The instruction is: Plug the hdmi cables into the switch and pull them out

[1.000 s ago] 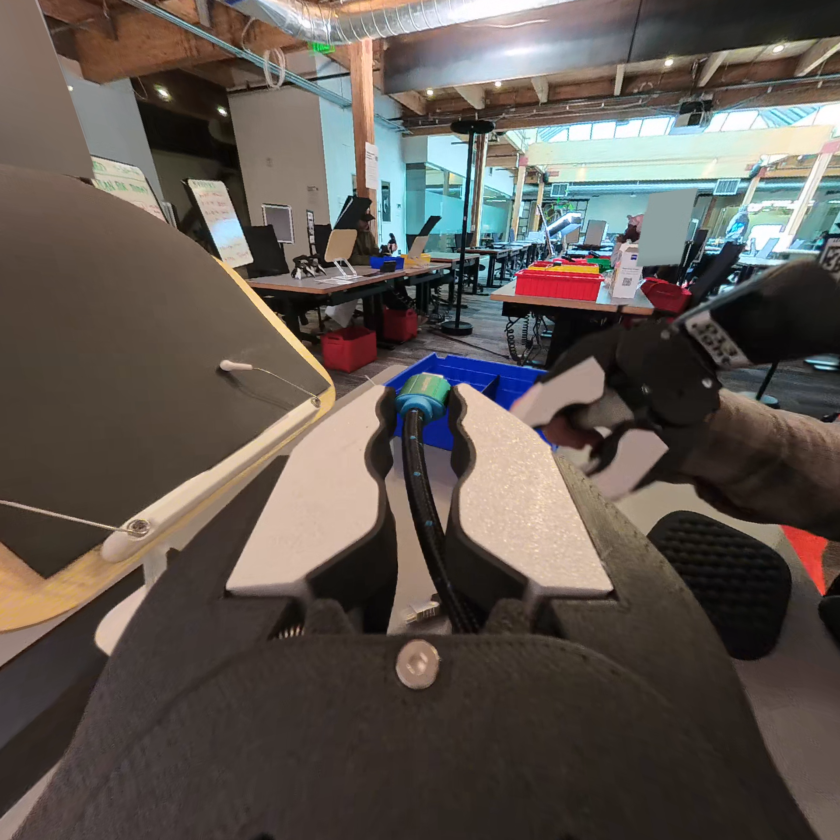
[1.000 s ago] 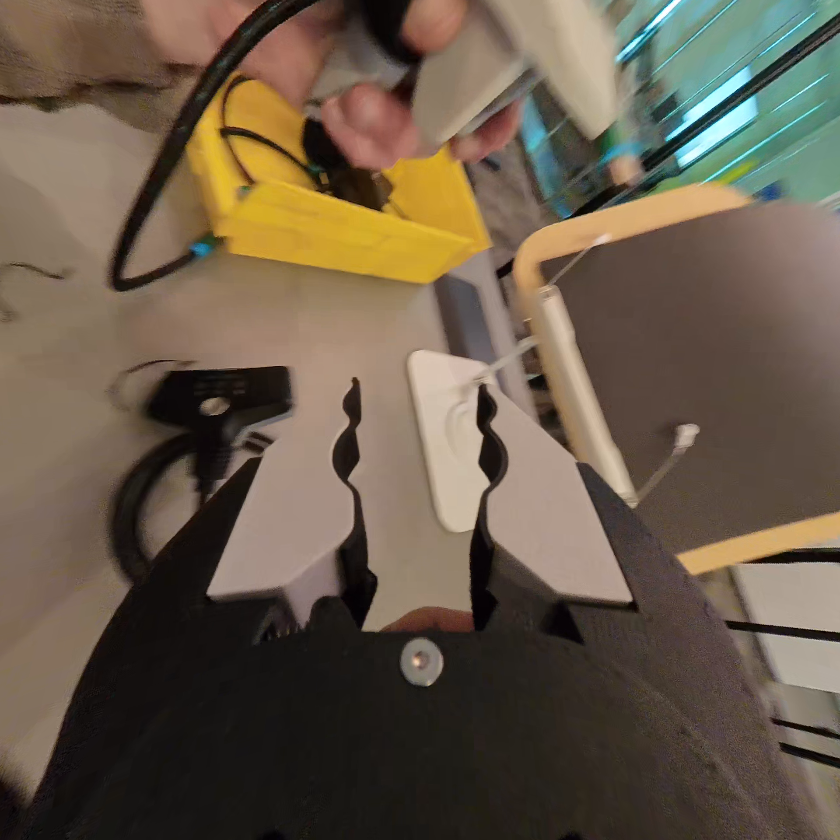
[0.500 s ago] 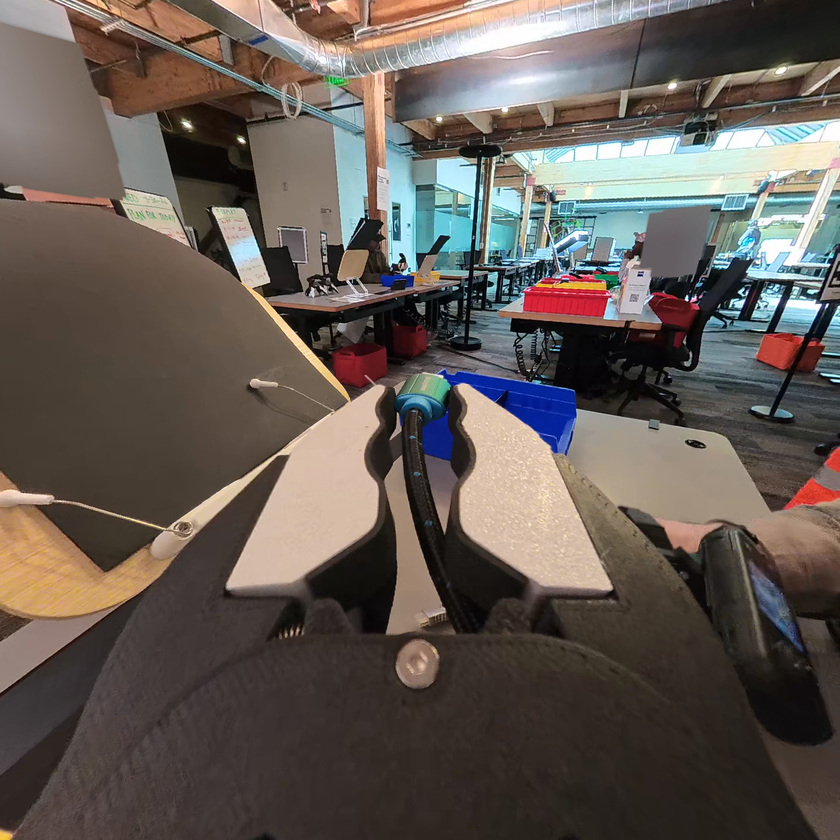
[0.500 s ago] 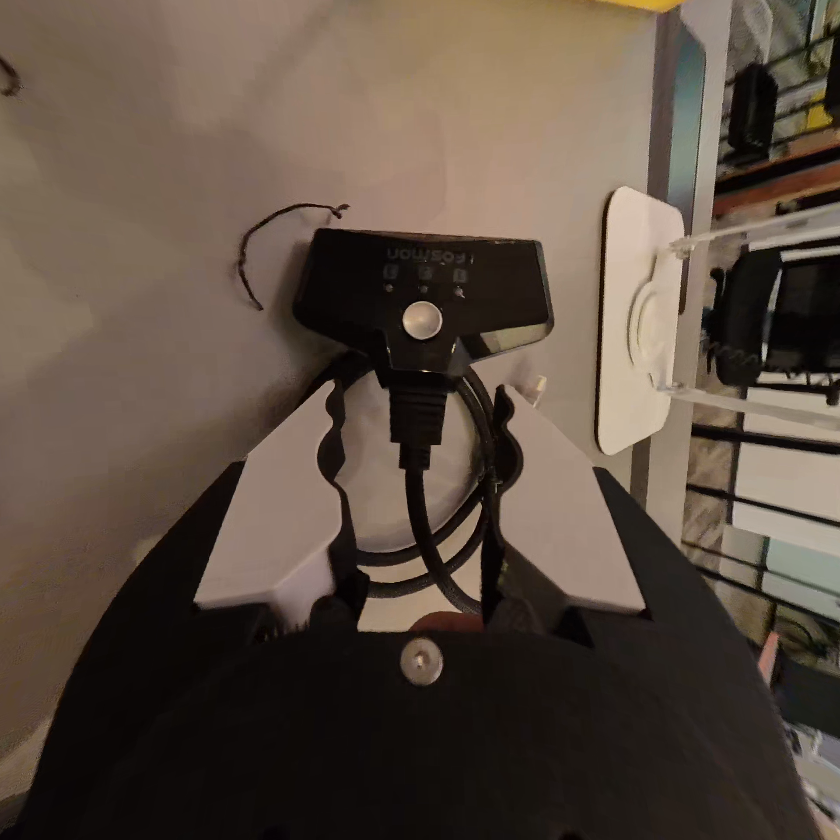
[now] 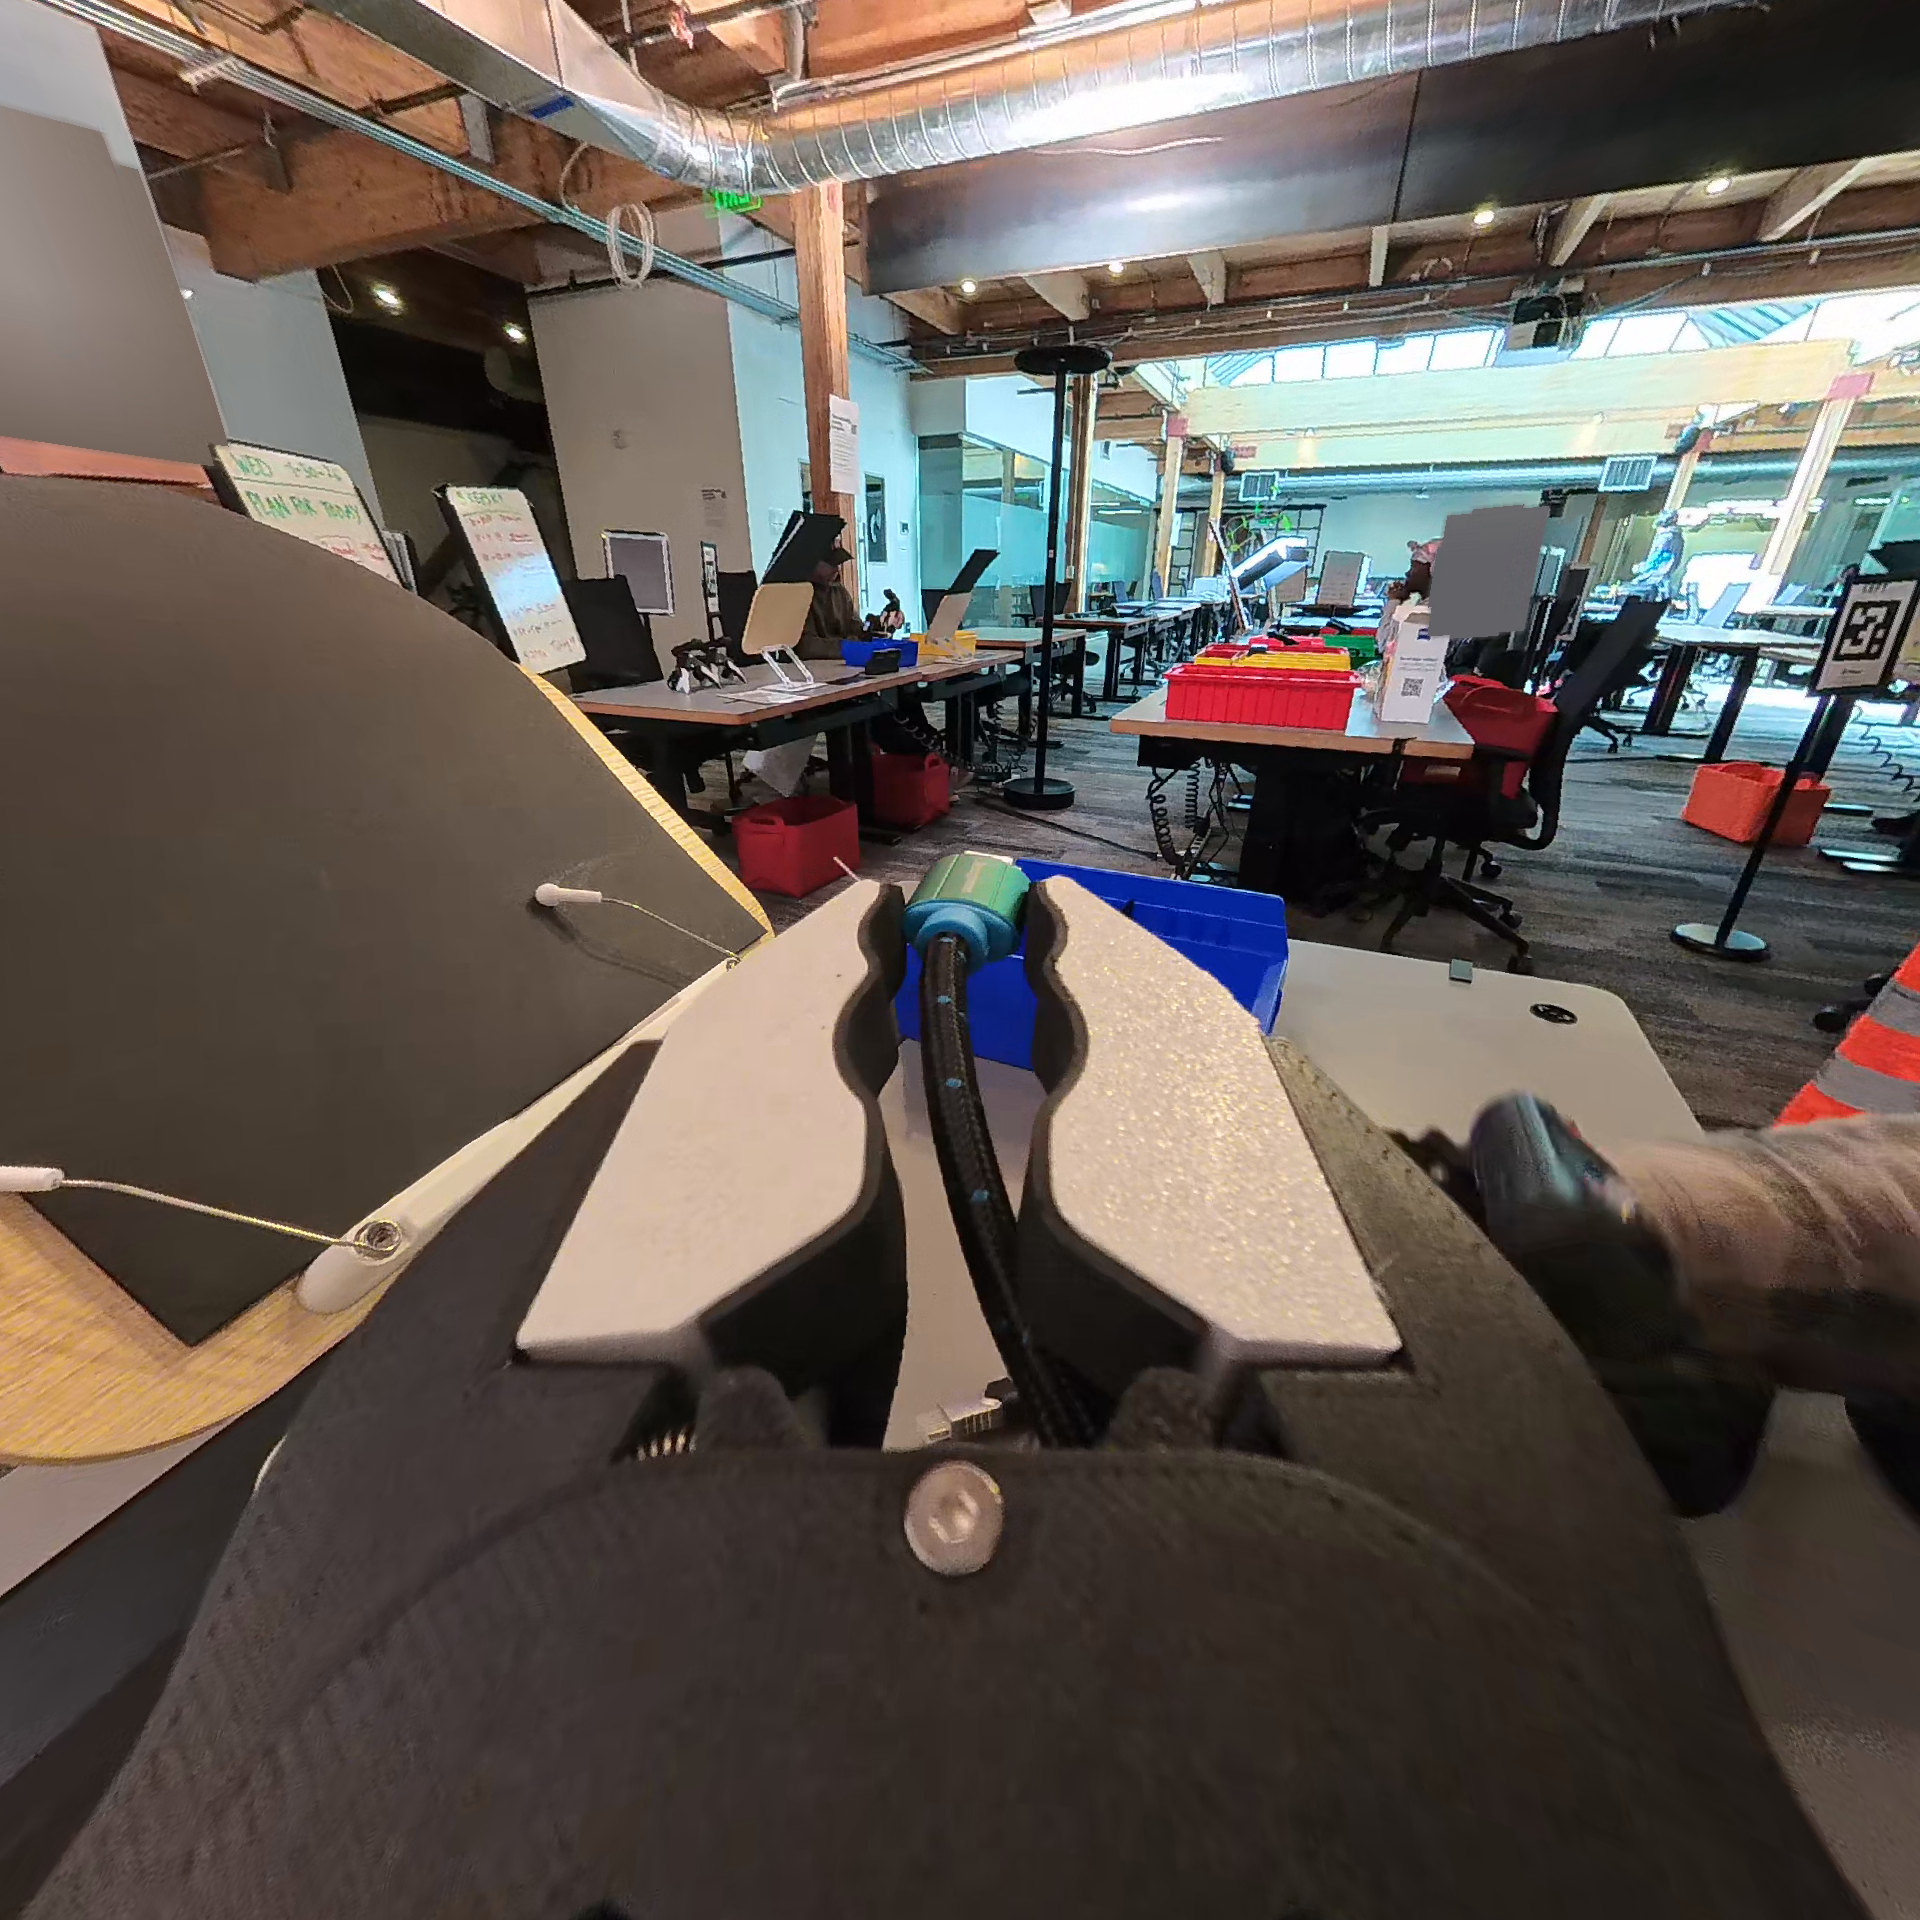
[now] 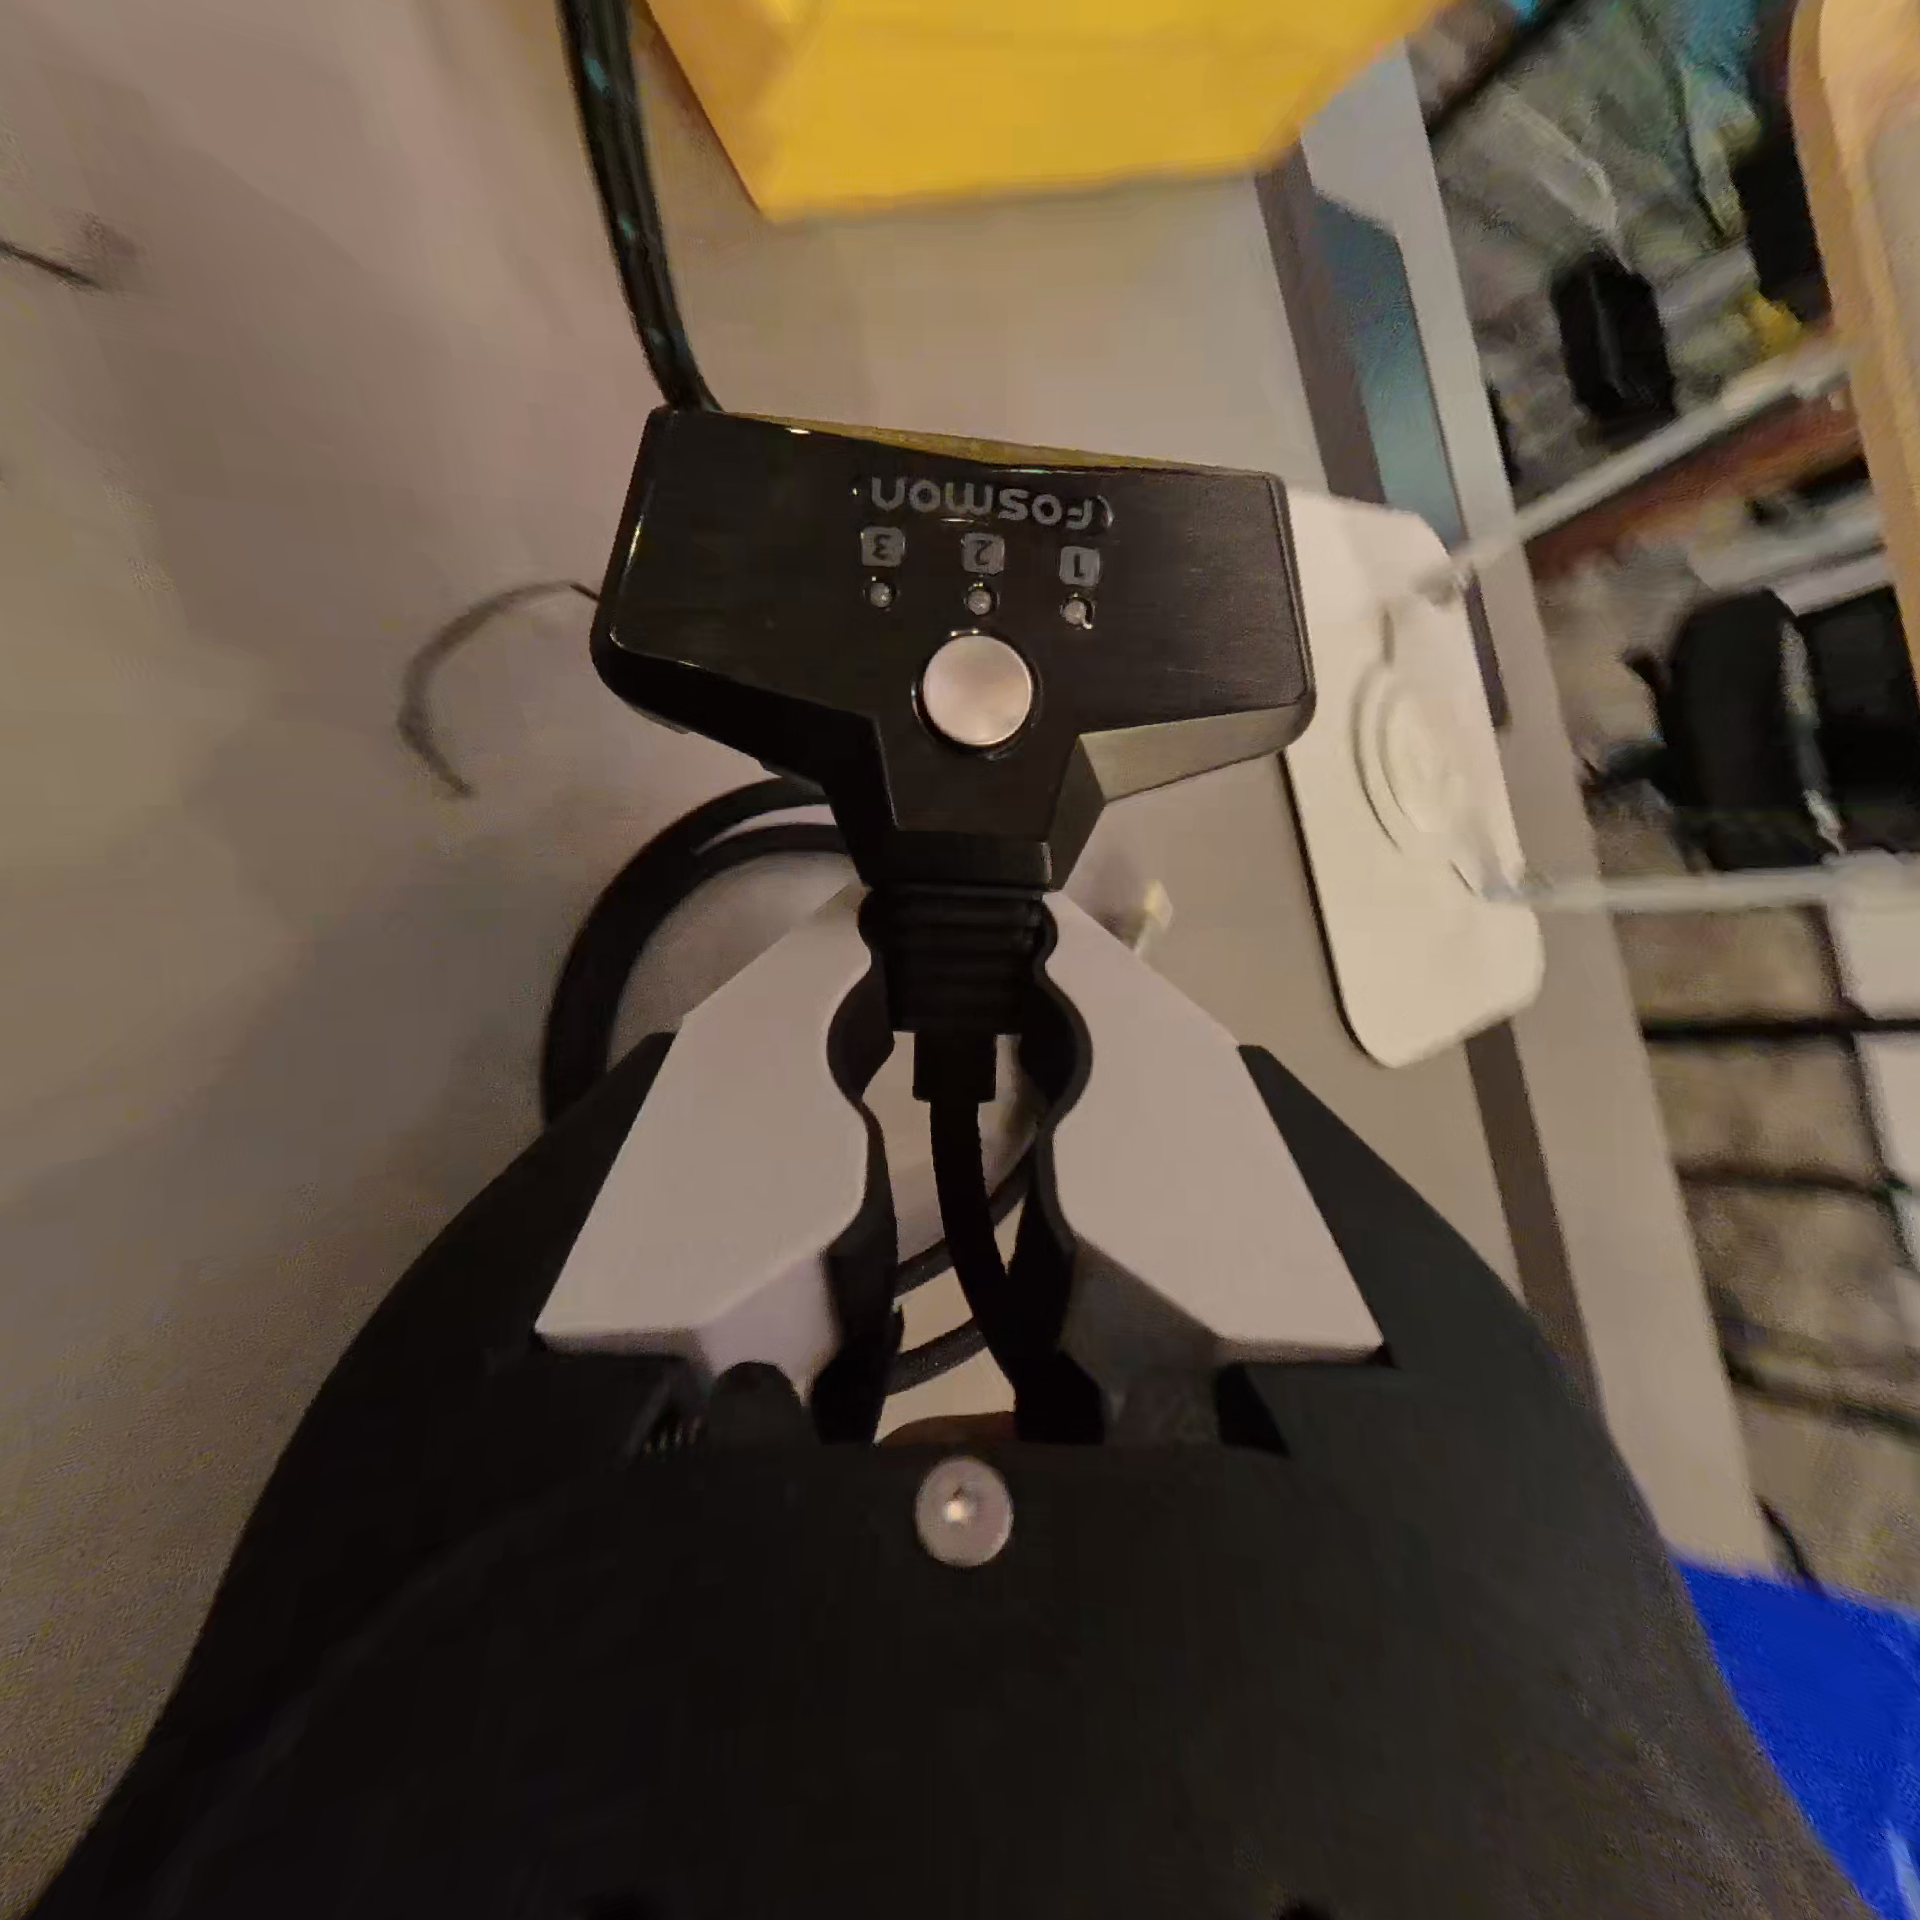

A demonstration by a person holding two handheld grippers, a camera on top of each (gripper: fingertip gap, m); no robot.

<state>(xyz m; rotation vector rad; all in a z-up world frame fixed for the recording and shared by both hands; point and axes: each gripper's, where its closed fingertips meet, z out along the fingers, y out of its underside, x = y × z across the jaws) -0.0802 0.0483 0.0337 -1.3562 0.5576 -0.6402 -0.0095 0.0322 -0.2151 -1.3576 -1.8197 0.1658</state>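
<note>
In the left wrist view my left gripper (image 5: pixel 961 920) is shut on an HDMI plug (image 5: pixel 966 899) with a green and teal collar. Its black braided cable (image 5: pixel 966 1143) runs back between the fingers. In the right wrist view the black switch (image 6: pixel 951 613), with a silver button and three small lights, lies just ahead on the grey table (image 6: pixel 260 520). My right gripper (image 6: pixel 956 935) is shut on the ribbed boot of the switch's own black cable (image 6: pixel 961 1174). That cable's coil lies beneath. Another black cable (image 6: pixel 623 208) runs from the top edge to behind the switch.
A yellow bin (image 6: pixel 1018 94) sits beyond the switch and a white pad (image 6: pixel 1413 852) to its right at the table edge. A blue bin (image 5: pixel 1174 940) stands ahead of the left gripper. A dark round board with a wooden rim (image 5: pixel 260 883) stands at the left. A sleeve (image 5: pixel 1787 1236) shows at the right.
My right gripper swung down over the switch, moved in and closed on its cable boot. My left gripper kept its hold on the plug and hardly moved.
</note>
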